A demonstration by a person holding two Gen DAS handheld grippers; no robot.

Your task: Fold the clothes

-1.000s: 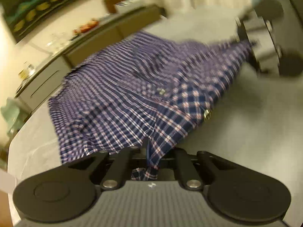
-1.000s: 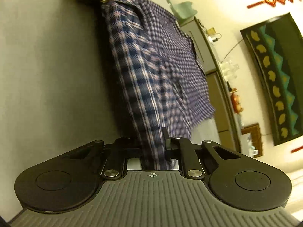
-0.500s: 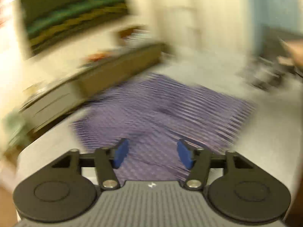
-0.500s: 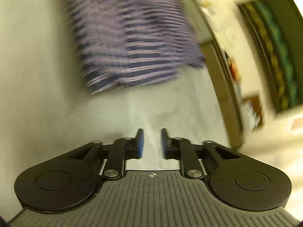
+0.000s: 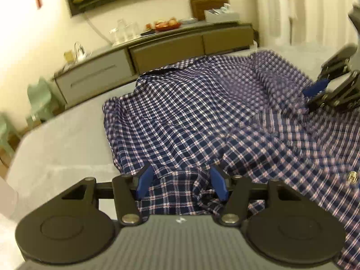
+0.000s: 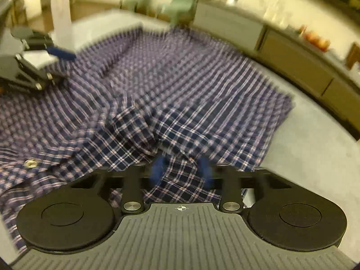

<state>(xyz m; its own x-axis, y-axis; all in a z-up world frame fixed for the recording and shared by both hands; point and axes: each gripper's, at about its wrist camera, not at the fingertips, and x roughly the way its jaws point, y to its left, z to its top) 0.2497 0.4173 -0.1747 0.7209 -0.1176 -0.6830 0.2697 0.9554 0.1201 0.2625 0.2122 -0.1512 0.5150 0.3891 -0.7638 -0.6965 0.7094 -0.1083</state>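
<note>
Left hand-held gripper: angled downward, blue pads set apart, jaws just closing in, fold of cloth between them, no firm pinch visible. Right hand-held gripper: also tilted downward, blue pads blurred, gap narrower, jaws just closing, cloth between; pads possibly brushing cloth, hard to tell. Each gripper visible in other's camera, well apart.
</note>
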